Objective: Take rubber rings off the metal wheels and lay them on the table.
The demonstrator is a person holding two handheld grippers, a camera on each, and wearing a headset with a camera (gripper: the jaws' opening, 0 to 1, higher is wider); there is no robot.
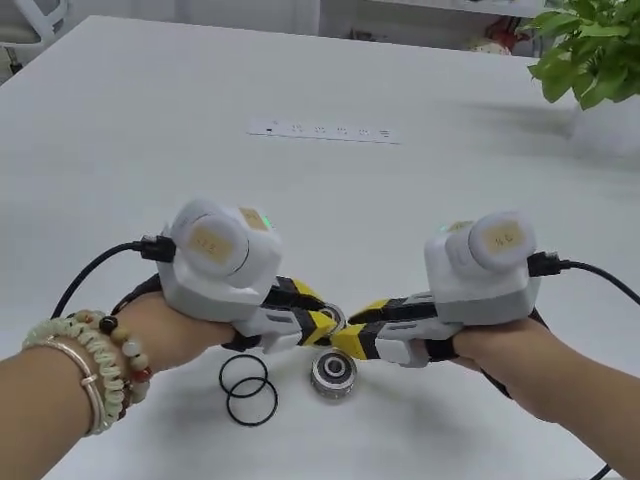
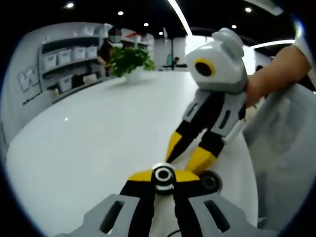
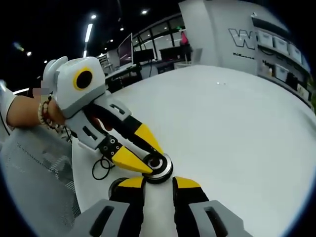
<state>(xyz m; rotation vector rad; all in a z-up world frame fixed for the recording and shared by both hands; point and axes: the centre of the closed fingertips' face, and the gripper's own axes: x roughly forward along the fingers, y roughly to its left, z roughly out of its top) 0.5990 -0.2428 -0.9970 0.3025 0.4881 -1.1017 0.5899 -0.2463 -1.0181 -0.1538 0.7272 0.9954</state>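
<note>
My left gripper is shut on a small metal wheel held just above the table; in the left gripper view the wheel sits between my yellow tips. My right gripper faces it tip to tip, jaws apart, their tips at the wheel's rim. A dark rubber ring still runs around that wheel. A second metal wheel lies on the table under the grippers. Two black rubber rings lie flat on the table below my left gripper.
The white table stretches ahead, with a flush socket strip in its middle. A potted plant stands at the far right. Cables trail from both grippers. A beaded bracelet circles the left wrist.
</note>
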